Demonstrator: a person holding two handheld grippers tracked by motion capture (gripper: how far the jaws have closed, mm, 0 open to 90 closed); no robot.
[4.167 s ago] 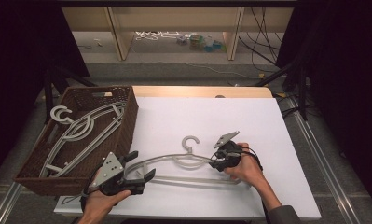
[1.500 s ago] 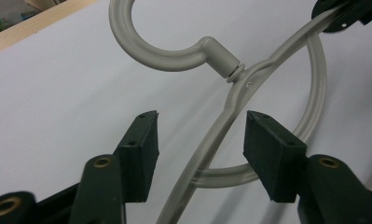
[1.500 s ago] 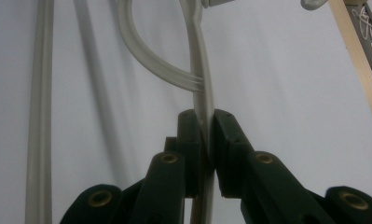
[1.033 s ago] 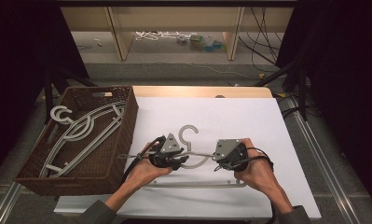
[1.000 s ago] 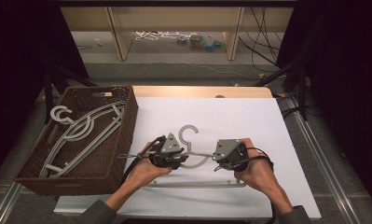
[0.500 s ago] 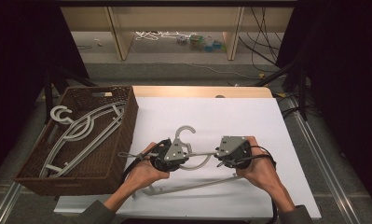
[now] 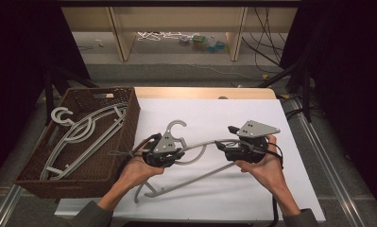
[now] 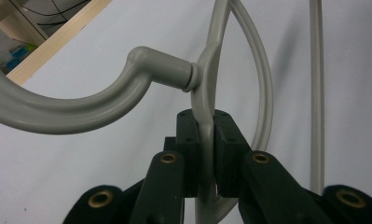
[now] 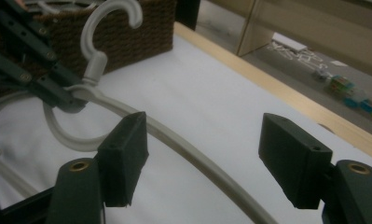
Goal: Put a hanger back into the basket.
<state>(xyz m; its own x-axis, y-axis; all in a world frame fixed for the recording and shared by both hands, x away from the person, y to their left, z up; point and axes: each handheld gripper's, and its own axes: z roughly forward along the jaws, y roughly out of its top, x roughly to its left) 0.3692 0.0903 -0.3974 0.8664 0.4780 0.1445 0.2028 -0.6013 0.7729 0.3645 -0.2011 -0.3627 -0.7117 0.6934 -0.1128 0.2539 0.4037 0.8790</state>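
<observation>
A dark brown wicker basket (image 7: 124, 123) sits at the left of the high view, its right wall along the edge of the white table top (image 7: 214, 111). Several grey hangers (image 7: 82, 135) lie in it, their hooks (image 7: 61, 115) pointing to the upper left and reaching over the basket's left rim. A strip of light wood (image 7: 205, 92) borders the far edge of the white surface. Beyond it, at the top of the frame, stands a low wooden shelf unit (image 7: 120, 33); white cables (image 7: 155, 36) and small coloured items (image 7: 207, 43) lie on the floor there. Black cables (image 7: 266, 35) hang at the upper right.
</observation>
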